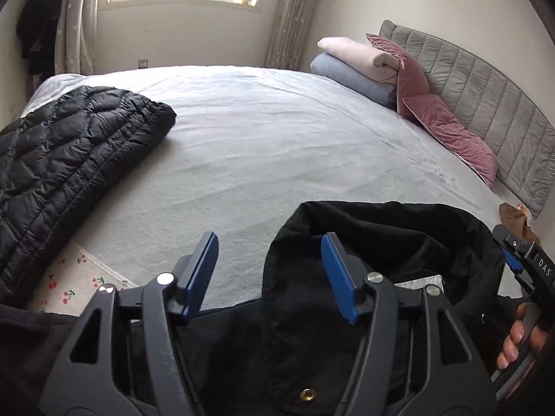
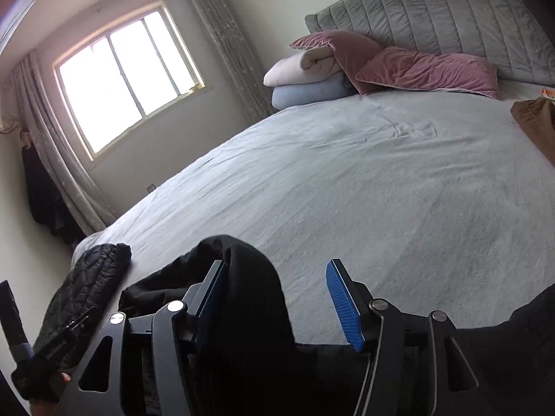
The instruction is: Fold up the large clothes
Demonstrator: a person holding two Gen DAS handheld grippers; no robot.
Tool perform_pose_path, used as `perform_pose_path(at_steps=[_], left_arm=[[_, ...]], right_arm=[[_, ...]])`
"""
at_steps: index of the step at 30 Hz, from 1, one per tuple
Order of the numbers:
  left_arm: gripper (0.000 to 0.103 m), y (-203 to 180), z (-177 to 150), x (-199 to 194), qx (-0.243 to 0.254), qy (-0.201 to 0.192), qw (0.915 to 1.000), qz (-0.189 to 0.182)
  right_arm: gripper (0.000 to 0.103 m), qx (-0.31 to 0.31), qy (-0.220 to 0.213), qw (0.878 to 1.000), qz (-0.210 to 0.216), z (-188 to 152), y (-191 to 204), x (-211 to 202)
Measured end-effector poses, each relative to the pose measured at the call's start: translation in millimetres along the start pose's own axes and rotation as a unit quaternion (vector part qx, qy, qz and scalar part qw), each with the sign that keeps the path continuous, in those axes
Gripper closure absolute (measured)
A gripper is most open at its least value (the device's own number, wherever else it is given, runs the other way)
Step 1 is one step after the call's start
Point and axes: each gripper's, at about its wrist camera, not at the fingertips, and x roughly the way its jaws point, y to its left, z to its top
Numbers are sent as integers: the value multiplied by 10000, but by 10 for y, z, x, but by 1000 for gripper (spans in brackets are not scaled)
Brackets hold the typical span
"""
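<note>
Both tongs, left and right, stand released over the black jacket on the bed; probably between folds, next regrip an edge

Black garment, bunched with hood-like folds raised, lies at the bed's near edge. Black quilted jacket, folded flat, lies apart at the bed's left side.
</note>
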Motion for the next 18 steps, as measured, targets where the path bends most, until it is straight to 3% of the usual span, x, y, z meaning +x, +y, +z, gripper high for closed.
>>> perform_pose_path(at_steps=[3, 5, 6, 7, 8, 11, 13, 16, 18], left_arm=[[32, 18, 6, 311, -188, 714, 9973, -11], [33, 88, -89, 496, -634, 1123, 9911, -340], [37, 108, -160, 558, -815, 1294, 9871, -471], [58, 106, -207, 576, -918, 1342, 9852, -547], [97, 95, -220, 542, -900, 1263, 9868, -477], [98, -41, -211, 143, -481, 557, 9946, -737], [98, -192, -247, -302, 236, -73, 9922, -1221], [98, -442, -481, -950, 1519, -509, 9740, -1601], [98, -519, -722, -1302, 2102, -506, 9584, -1863]], right_arm=[[43, 211, 67, 9994, 248, 82, -40, -12], [43, 183, 177, 9992, 297, 103, 19, -25], [43, -4, 258, 9992, 311, 81, 103, 6], [43, -184, 329, 9988, 299, 59, 182, 5], [43, -361, 419, 9980, 291, 22, 260, 23], [43, -683, 617, 9953, 301, -66, 393, 0], [43, -880, 571, 9938, 375, -76, 425, -114], [43, -1078, 600, 9904, 629, -43, 409, -348], [43, -1082, 758, 9881, 785, -30, 383, -458]])
